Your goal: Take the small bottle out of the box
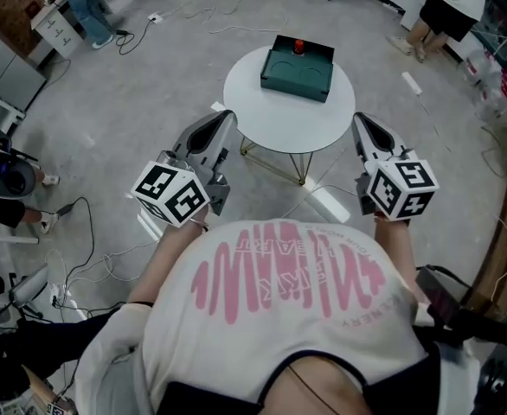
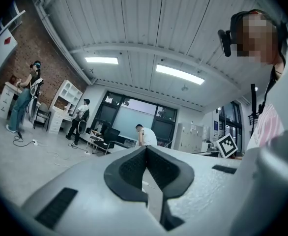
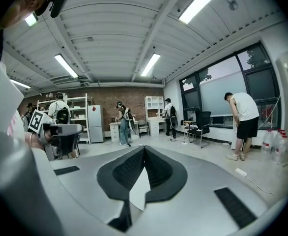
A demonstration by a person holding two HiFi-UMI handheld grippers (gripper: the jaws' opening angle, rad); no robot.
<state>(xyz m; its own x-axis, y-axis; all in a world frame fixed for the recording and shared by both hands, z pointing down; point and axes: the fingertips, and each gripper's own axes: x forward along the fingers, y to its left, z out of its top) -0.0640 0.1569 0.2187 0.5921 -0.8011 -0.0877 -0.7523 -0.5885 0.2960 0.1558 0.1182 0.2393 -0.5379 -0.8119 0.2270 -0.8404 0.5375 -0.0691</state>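
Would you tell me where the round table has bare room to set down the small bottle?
The widest bare patch is the near half of the white table, between the green box and the near rim. A narrower strip lies left of the box, a thinner one right. The far edge is crowded: the box, holding the red-capped bottle, fills it.

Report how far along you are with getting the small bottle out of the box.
Done: nothing yet. The small bottle, with its red top, still sits inside the green box on the round white table.
In hand: nothing. The left gripper and the right gripper both have their jaws together and empty, held short of the table.
Left: reach to the box, open the jaws, grip the bottle and lift it out.
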